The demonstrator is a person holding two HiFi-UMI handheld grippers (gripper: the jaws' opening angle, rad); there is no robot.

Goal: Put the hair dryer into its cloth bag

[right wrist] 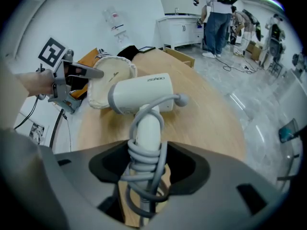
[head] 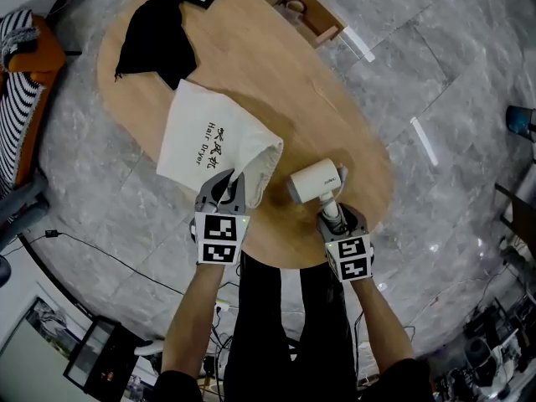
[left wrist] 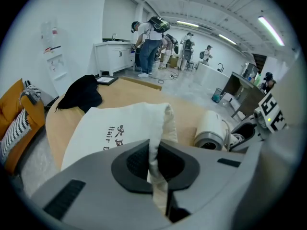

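- My left gripper (head: pixel 232 184) pinches the cloth bag (head: pixel 209 136) rim in its fingers.
- My right gripper (head: pixel 333 214) clamps its fingers on the hair dryer (head: pixel 316 181) handle; the bag mouth lies at nine o'clock of the barrel.

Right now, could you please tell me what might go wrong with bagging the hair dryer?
The left hand-held gripper pinches just one rim fold of the cloth bag, so its mouth may sag shut. The right hand-held gripper clamps the hair dryer over its wound cord, which could slip or snag.
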